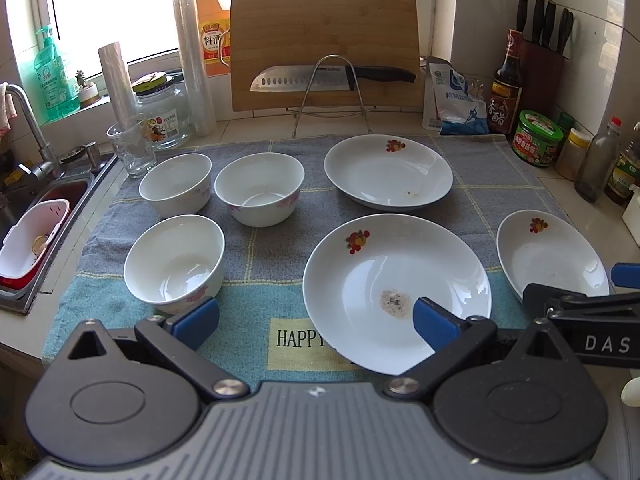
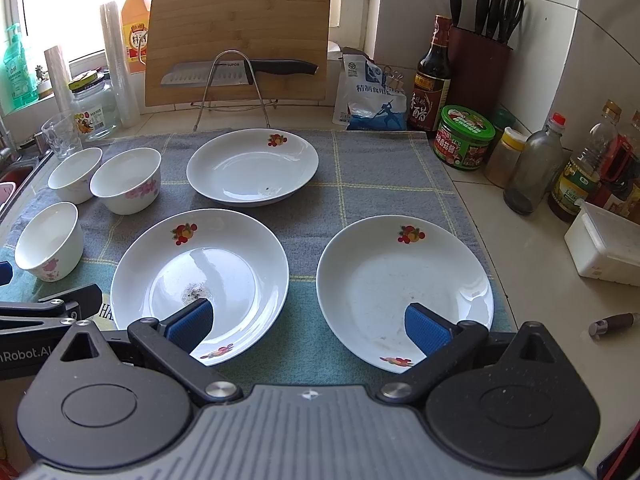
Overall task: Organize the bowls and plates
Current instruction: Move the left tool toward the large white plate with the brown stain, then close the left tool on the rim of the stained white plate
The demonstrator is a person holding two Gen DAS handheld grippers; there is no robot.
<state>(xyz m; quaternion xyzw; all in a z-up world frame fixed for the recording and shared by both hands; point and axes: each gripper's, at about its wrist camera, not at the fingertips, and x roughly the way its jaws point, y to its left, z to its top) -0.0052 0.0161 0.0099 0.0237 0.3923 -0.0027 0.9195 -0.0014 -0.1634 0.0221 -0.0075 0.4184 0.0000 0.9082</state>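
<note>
Three bowls (image 1: 174,263) and three plates (image 1: 396,292) sit on a towel (image 1: 260,248). The left gripper (image 1: 316,322) and the right gripper (image 2: 308,322) are both wide open, holding nothing.

**Readable print on the kitchen desk**

The towel (image 1: 256,248) shows "HAPPY" woven in a pale panel. The knife (image 2: 224,73) blade reads "SUPOR". The right hand-held gripper (image 1: 592,332) carries "DAS"; the left hand-held gripper (image 2: 44,340) shows "nRobot.AI". The orange bottle (image 1: 214,24) label bears "料酒", and the dark vinegar bottle (image 2: 431,80) shows "香醋".
</note>
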